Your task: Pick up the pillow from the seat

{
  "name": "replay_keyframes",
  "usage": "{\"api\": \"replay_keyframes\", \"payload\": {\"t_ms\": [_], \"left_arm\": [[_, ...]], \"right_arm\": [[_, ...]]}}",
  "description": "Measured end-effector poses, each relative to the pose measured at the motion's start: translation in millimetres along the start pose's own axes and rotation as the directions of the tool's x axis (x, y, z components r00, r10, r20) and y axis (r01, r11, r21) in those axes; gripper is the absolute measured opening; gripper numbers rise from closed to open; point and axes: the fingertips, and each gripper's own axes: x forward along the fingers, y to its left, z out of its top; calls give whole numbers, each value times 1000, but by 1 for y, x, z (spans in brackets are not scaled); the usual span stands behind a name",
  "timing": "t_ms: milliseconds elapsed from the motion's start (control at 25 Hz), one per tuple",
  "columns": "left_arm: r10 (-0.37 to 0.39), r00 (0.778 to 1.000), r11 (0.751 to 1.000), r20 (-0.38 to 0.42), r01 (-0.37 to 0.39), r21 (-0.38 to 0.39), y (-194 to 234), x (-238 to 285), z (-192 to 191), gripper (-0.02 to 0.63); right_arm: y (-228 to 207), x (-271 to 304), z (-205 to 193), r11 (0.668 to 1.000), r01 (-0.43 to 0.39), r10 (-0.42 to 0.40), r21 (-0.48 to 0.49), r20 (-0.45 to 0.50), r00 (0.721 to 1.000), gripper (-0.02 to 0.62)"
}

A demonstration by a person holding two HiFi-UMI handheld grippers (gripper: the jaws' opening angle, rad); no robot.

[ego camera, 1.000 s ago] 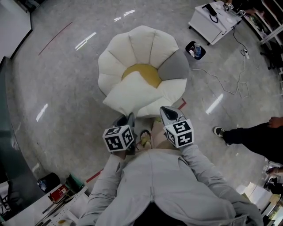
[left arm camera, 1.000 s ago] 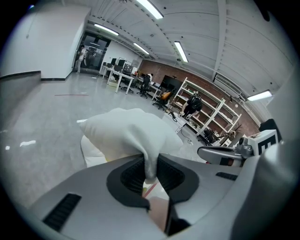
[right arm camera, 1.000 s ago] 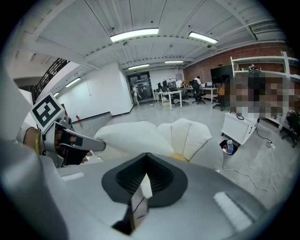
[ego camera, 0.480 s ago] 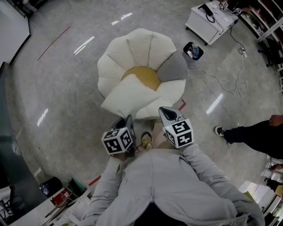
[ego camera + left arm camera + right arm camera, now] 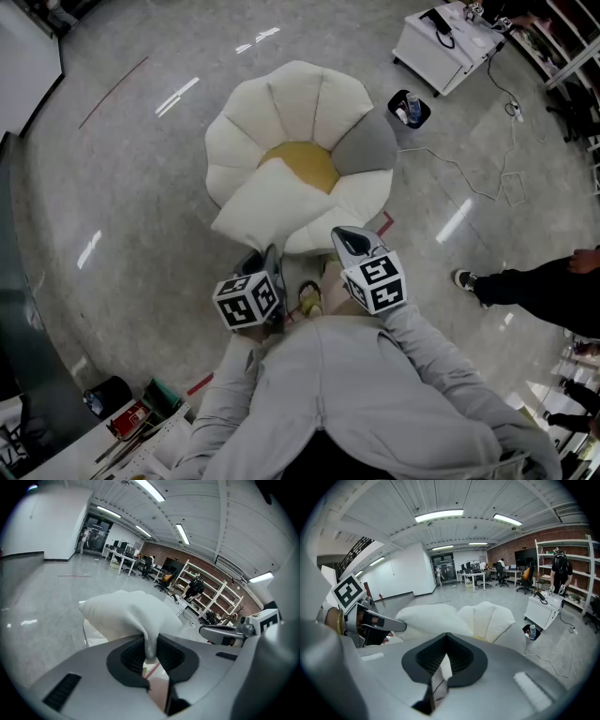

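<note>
Left gripper [image 5: 150,652]: jaws clamped on a corner of the white pillow [image 5: 129,613]. Right gripper [image 5: 440,665]: jaws closed on a thin white sliver, apparently the pillow's edge. Head view: pillow is mid-frame over the front petals of the flower-shaped seat [image 5: 309,94], partly covering its yellow centre [image 5: 314,167]. Both grippers are at its lower edge.

White cart [image 5: 448,44] beside, perhaps, a small black bin [image 5: 410,109].
</note>
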Motion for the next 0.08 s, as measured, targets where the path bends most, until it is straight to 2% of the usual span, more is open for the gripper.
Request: {"api": "replay_keyframes", "payload": {"t_ms": [80], "left_arm": [[0,1000,1000,2,0,1,0,0,1,51]], "right_arm": [[0,1,0,1000,-1,1,-2,-1,1000,0]]}}
